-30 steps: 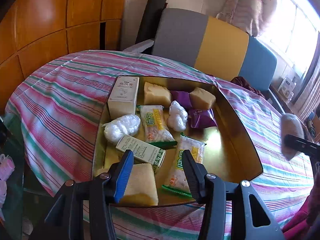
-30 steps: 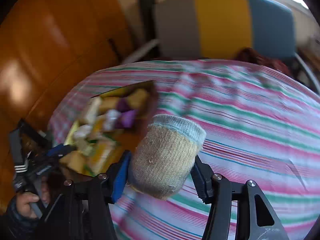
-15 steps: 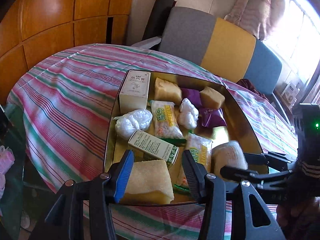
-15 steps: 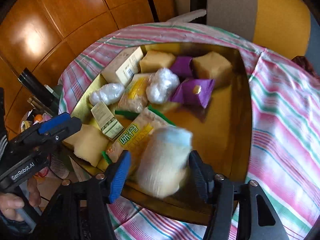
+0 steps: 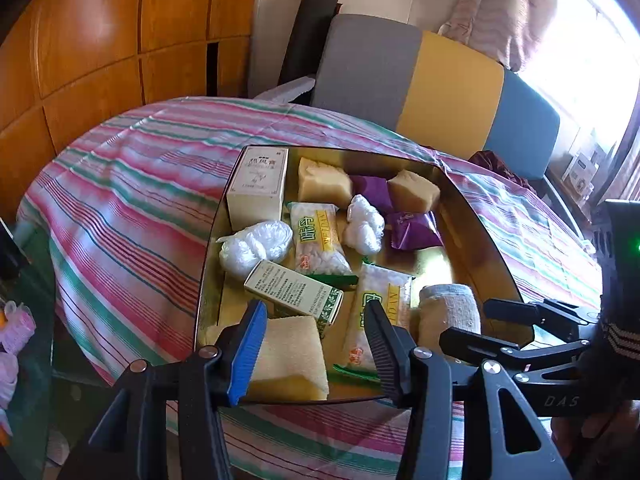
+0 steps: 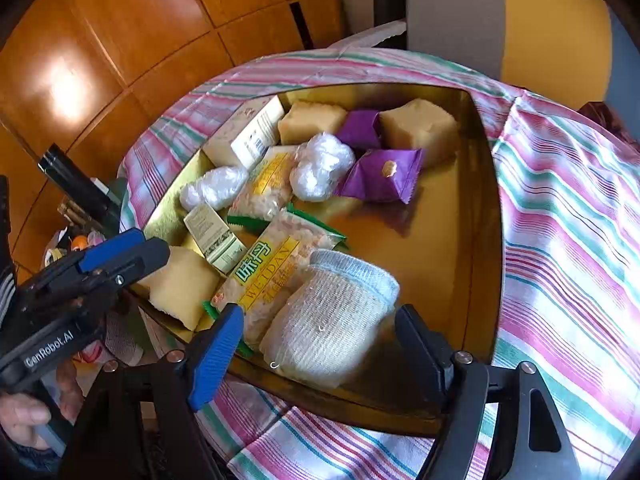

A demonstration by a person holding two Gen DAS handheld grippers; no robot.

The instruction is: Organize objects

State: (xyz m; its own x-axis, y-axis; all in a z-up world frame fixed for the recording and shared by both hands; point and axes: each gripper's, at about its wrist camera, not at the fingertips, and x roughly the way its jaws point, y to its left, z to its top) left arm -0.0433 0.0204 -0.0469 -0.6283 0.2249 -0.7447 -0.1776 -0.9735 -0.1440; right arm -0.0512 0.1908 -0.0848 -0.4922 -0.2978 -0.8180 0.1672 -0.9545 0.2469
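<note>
Right wrist view is showing the right claw with its jaws opening around a rolled knitted sock; a gap is showing on each side, so the pads are not pressing on it. The sock is lying inside the gold tray near its 6 o'clock edge, leaning against a yellow snack packet at its 9 o'clock side. Further in, toward 12 o'clock, purple packets, pale sponge blocks, white plastic bundles and a cream box are sitting crowded together. The tray is resting on the striped cloth covering the counter. At 9 o'clock the left claw is hovering over a yellow sponge at the tray's corner, jaws standing partly apart with nothing clamped between them. A hand is gripping its handle.
</note>
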